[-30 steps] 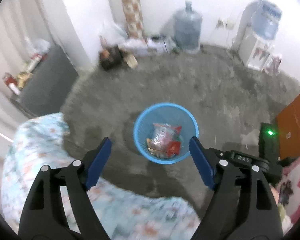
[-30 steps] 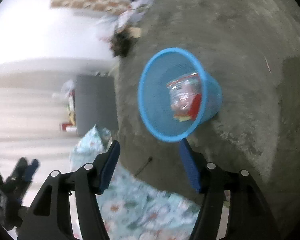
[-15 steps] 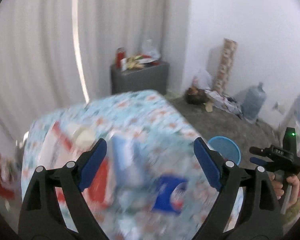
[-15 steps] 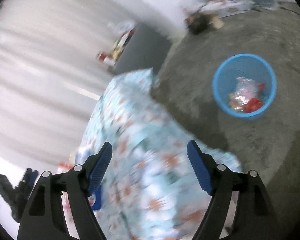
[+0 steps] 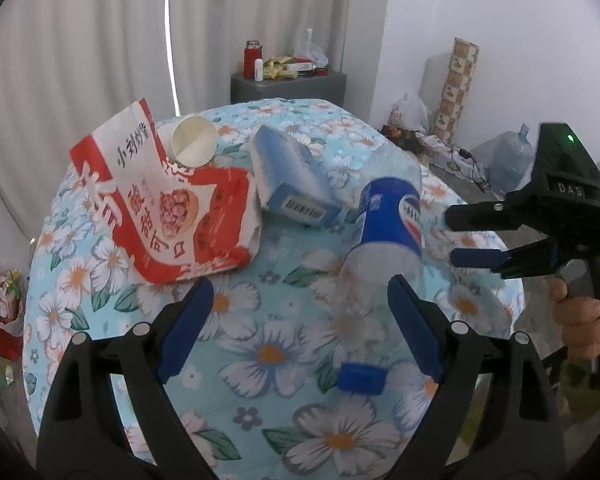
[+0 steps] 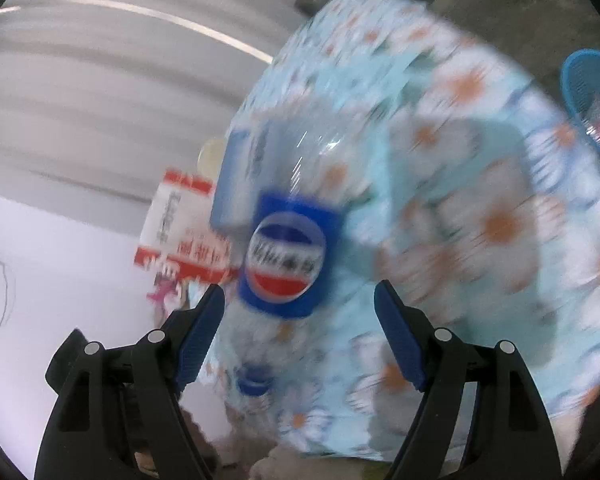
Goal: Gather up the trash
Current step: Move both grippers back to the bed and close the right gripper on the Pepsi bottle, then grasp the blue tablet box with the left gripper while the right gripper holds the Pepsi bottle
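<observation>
Here the left gripper (image 5: 296,328) hangs wide open and empty over the floral table (image 5: 260,352). The right gripper (image 6: 300,332), equally spread, holds nothing. A clear bottle (image 5: 384,240) with a blue label lies between them. Farther back sit a blue box (image 5: 290,178), a red-and-white bag (image 5: 160,200) and a paper cup (image 5: 194,140). The blue basket (image 6: 576,84) stands beyond the table's edge.
</observation>
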Demonstrator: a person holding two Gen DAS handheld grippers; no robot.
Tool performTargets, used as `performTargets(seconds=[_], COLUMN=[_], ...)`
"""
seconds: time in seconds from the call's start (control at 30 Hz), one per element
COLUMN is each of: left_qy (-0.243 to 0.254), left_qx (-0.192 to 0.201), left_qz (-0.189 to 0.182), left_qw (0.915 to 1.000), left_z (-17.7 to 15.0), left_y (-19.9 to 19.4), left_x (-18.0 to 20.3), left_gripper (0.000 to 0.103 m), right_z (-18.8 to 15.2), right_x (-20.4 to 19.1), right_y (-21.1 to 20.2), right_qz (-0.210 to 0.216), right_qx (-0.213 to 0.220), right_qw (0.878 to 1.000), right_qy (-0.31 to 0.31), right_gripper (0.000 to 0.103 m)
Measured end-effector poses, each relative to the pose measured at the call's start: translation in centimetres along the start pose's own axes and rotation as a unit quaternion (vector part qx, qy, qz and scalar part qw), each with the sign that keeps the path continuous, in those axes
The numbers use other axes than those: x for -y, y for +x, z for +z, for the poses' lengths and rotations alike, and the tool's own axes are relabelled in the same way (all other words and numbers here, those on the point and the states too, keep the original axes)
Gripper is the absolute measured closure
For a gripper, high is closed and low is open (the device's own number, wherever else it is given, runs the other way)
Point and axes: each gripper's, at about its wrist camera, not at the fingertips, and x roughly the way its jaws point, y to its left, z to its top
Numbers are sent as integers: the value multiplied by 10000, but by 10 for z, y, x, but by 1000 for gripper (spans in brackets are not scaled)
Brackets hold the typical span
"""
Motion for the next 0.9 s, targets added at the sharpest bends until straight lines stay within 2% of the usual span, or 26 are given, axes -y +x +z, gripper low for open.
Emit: performTargets(seconds=[0.2, 0.3, 0.43, 0.57, 0.73, 0.9], left_qy=[253, 238, 97, -110, -380, -457], left_qx=[-116, -74, -24, 6, 138, 195], left_qz=[-184, -346, -508, -499, -578, -612], left_qw=[9994, 9991, 9987, 9987, 9975, 9969], left_z=[-15, -20, -24, -25, -18, -11], left_y=[4, 0, -2, -3, -2, 2], left_x=[-2, -3, -9, -19, -28, -27], left_gripper=[19, 19, 19, 19, 19, 19], right_z=[-12, -12, -11, -10, -1, 5], right_x=[-13, -16, -21, -20, -7, 1], right_y=[40, 53, 62, 62, 48, 18], right_qz=[-109, -176, -172, -107, 43, -352], right_qx=[-429, -419, -406, -463, -772, -825], right_qw=[9990, 9990, 9990, 9988, 9969, 9947], right_qy=[26, 9, -53, -77, -120, -500], right_gripper=[28, 28, 34, 35, 35, 35])
